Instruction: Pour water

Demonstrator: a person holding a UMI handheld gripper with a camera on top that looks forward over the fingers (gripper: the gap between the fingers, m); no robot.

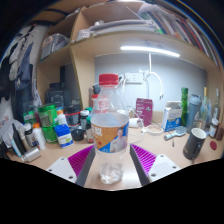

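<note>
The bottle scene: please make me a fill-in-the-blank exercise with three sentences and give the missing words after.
1. The clear plastic bottle has a cap of ____ colour.
2. The bottle stands ____ the two pink pads, the gripper jaws closed against its sides.
3. Beyond the bottle, the wooden table is crowded with other containers and lit by a long ____ above.

Missing words: red; between; lamp

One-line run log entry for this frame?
task: pour water | gripper: shut on bottle | bottle: upright, red cap on | pour: not started
</note>
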